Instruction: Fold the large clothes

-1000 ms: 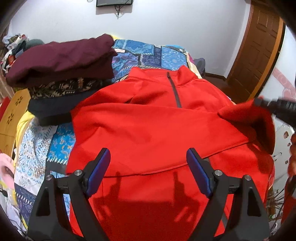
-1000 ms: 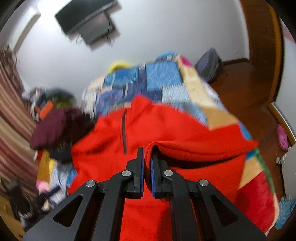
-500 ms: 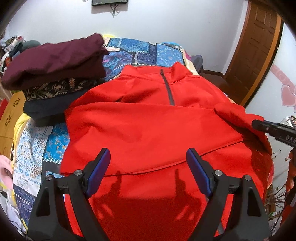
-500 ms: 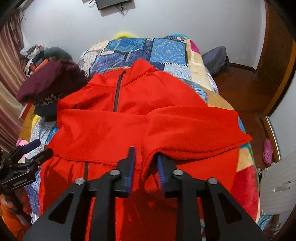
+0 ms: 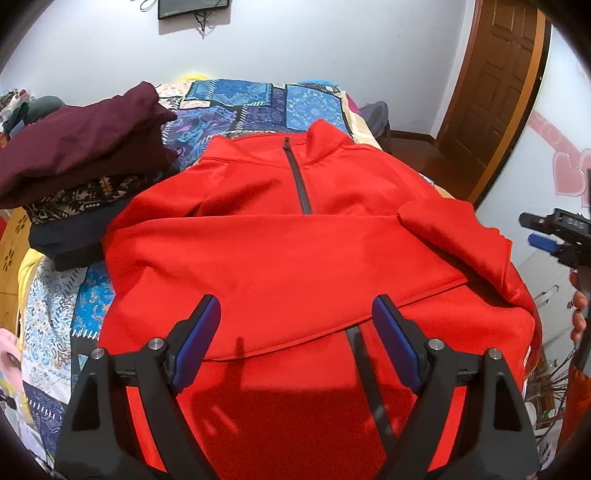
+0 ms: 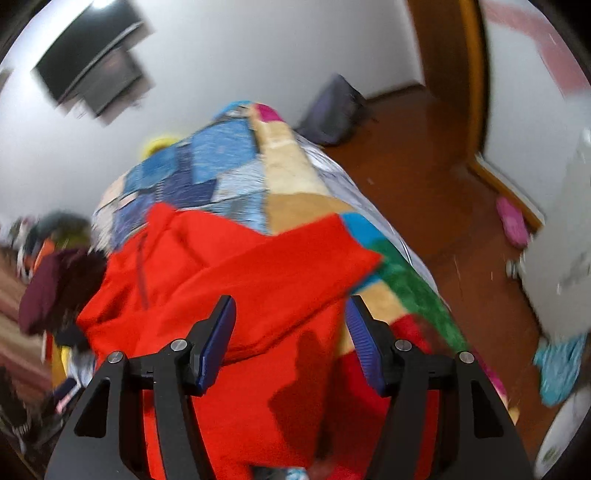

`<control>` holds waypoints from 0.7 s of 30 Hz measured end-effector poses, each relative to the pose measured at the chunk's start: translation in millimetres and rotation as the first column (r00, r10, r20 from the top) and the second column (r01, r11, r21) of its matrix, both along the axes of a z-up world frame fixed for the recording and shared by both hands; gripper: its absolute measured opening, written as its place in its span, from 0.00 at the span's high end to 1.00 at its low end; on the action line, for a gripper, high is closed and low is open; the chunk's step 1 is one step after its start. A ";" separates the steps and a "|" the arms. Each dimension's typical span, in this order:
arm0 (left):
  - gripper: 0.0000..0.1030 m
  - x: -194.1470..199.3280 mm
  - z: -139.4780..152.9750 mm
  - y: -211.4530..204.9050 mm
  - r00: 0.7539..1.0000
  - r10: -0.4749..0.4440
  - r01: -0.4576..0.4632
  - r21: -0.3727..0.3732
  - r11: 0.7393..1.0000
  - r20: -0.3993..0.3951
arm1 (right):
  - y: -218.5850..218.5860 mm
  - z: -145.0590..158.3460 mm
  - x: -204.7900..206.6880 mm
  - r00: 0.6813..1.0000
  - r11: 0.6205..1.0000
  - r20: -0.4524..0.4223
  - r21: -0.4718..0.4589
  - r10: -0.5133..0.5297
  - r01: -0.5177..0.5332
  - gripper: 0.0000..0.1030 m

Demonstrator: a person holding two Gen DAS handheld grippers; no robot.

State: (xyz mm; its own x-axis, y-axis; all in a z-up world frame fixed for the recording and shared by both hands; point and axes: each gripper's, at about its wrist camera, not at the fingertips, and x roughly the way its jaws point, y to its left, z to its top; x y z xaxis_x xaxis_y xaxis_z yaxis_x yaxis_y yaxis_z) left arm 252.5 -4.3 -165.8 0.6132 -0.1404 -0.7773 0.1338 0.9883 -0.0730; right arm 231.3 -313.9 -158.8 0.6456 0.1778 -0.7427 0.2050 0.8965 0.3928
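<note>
I see my left gripper (image 5: pixel 295 339) and right gripper (image 6: pixel 291 343) both wide open, holding nothing, above the red jacket (image 5: pixel 288 258).

One red jacket (image 5: pixel 295 258) is seen spread on one bed (image 5: pixel 258 99), with one dark zip (image 5: pixel 297 181) down its front and two sleeves folded across the body. Three folded garments are counted in one stack beside it: a maroon one (image 5: pixel 81 144) on top, a patterned one (image 5: pixel 70 197) under it, and a dark one (image 5: pixel 70 236) at the bottom. Two tongs are counted, the left (image 5: pixel 295 332) and the right (image 6: pixel 291 332), each with two blue pads spread apart. One screen (image 5: pixel 192 7) is seen on the wall, one door (image 5: pixel 495 85), one bag (image 6: pixel 332 110) on the floor, and one pink shoe (image 6: pixel 511 221).
</note>
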 end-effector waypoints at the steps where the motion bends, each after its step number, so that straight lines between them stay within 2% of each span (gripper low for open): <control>1: 0.19 0.4 -0.7 -1.3 1.000 -0.001 0.001 0.001 1.000 -0.003 | -6.7 -9.3 4.3 1.000 0.999 -0.023 0.034 -0.017 0.018 0.44; 4: 0.19 1.9 -3.8 -2.7 1.000 0.001 -0.001 -0.003 1.000 -0.016 | -19.4 -34.9 17.4 0.996 0.989 -0.080 0.133 -0.049 0.059 0.44; 8: 0.19 3.3 -7.8 -2.3 1.000 0.007 -0.007 -0.003 1.000 -0.030 | -30.1 -58.7 33.1 0.987 0.972 -0.135 0.207 -0.088 0.115 0.44; 14: 0.19 3.9 -11.2 2.1 0.999 0.024 -0.025 -0.005 1.000 -0.038 | -37.6 -66.8 54.9 0.982 0.970 -0.147 0.194 -0.119 0.146 0.44; 16: 0.19 4.6 -11.7 4.2 0.999 0.030 -0.031 -0.005 1.000 -0.040 | -39.4 -67.7 61.5 0.981 0.976 -0.151 0.165 -0.119 0.144 0.55; 19: 0.19 4.4 -11.3 8.1 0.999 0.039 -0.039 -0.009 0.999 -0.037 | -38.9 -69.0 68.0 0.981 0.987 -0.166 0.113 -0.098 0.117 0.89; 21: 0.19 3.5 -10.8 10.6 0.998 0.044 -0.045 -0.011 0.999 -0.034 | -38.1 -64.7 65.1 0.984 0.990 -0.154 0.095 -0.092 0.107 0.93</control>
State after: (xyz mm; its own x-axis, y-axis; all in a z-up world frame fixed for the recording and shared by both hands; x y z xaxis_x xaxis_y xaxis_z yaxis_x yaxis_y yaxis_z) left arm 256.0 6.3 -176.6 0.5925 -0.1227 -0.7961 0.0871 0.9923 -0.0882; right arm 296.4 -352.1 -223.5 0.5476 0.1984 -0.8128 0.3539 0.8254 0.4399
